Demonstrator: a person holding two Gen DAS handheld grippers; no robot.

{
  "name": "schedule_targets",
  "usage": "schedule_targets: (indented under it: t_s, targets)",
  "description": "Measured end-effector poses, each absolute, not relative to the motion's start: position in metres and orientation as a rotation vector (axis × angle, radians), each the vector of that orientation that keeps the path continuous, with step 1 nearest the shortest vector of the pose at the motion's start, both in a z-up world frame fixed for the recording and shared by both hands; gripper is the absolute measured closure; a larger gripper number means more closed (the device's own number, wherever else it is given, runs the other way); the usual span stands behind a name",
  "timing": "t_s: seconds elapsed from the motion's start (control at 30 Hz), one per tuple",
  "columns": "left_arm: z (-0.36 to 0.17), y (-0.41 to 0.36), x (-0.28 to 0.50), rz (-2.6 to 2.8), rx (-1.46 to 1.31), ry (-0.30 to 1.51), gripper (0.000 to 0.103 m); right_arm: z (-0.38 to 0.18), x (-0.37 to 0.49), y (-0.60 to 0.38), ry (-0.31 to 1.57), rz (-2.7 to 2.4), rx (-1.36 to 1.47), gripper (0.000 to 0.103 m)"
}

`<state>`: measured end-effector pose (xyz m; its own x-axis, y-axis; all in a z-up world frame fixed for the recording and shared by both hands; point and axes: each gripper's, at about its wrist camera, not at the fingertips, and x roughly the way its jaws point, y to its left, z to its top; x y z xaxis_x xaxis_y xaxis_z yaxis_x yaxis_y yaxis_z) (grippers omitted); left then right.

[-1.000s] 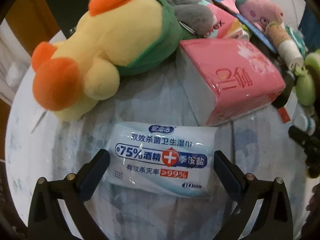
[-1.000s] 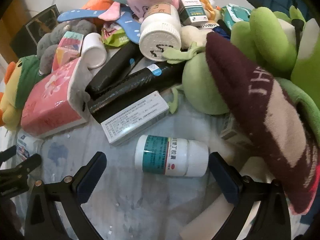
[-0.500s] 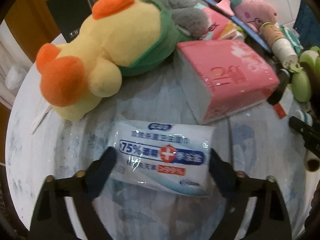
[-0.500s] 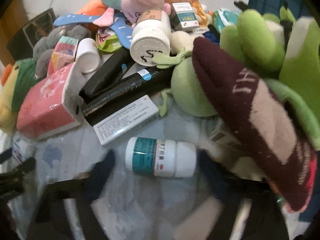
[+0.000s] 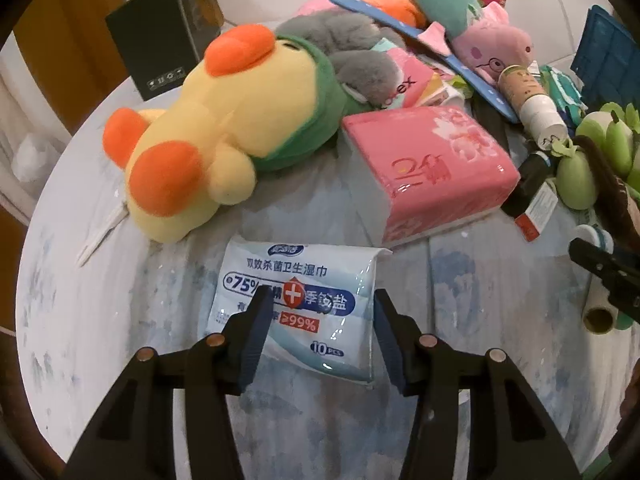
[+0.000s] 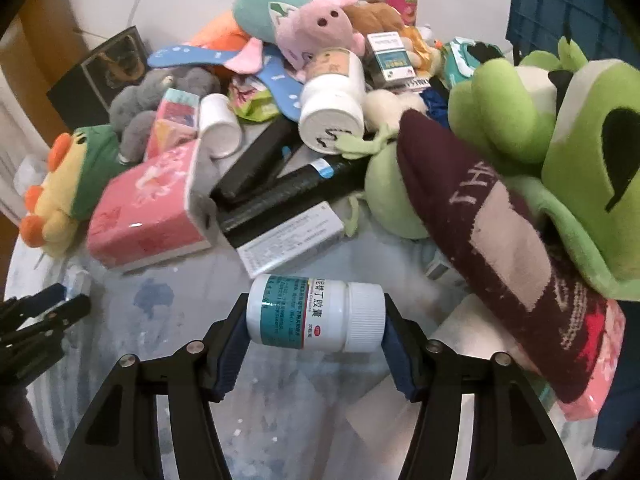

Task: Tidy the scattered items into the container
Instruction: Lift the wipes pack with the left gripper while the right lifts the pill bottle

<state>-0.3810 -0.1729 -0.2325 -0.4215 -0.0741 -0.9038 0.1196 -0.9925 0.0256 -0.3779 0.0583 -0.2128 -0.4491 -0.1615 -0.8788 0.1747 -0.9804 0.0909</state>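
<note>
My left gripper (image 5: 318, 322) is shut on a white and blue wet wipes pack (image 5: 308, 280) and holds it just above the round table (image 5: 100, 300). My right gripper (image 6: 314, 326) is shut on a white medicine bottle (image 6: 316, 314) with a teal label, gripped end to end and lifted off the table. A blue crate (image 5: 608, 60) stands at the far right; it also shows in the right wrist view (image 6: 560, 4). The left gripper's tips show at the left edge of the right wrist view (image 6: 48, 308).
A yellow duck plush (image 5: 208, 132) and a pink tissue pack (image 5: 432, 168) lie just beyond the wipes. Ahead of the bottle lie a white medicine box (image 6: 292, 240), black rolls (image 6: 280, 196), a maroon sock (image 6: 500, 240) and green frog plushes (image 6: 560, 140). A black box (image 5: 164, 48) stands far left.
Both grippers have closed: the left on the wipes pack, the right on the medicine bottle. Both items have risen off the table and both views have pulled back.
</note>
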Motion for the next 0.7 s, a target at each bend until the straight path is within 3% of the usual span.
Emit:
schedule_targets:
  t_s: [0.07, 0.27, 0.33, 0.47, 0.63, 0.7]
  targets:
    - [-0.258, -0.194, -0.347, -2.521, 1.633, 0.093, 0.023, -0.222, -0.37, 0.059, 0.018, -2.509, 1.53, 0.043]
    - [-0.277, -0.215, -0.329, -2.461, 1.671, 0.243, 0.015, -0.261, -0.372, 0.05, 0.009, -2.48, 1.557, 0.043]
    - [-0.279, -0.214, -0.326, -2.468, 1.65, 0.249, 0.017, -0.265, -0.371, 0.049, 0.018, -2.467, 1.565, 0.043]
    - [-0.275, -0.219, -0.317, -2.475, 1.646, 0.256, 0.048, -0.264, -0.368, 0.036, 0.071, -2.41, 1.551, 0.043]
    - [-0.257, -0.23, -0.304, -2.423, 1.612, 0.355, 0.05, -0.256, -0.366, 0.018, 0.108, -2.358, 1.493, 0.043]
    - [-0.248, -0.227, -0.305, -2.409, 1.559, 0.387, 0.038, -0.253, -0.368, 0.015, 0.128, -2.343, 1.472, 0.043]
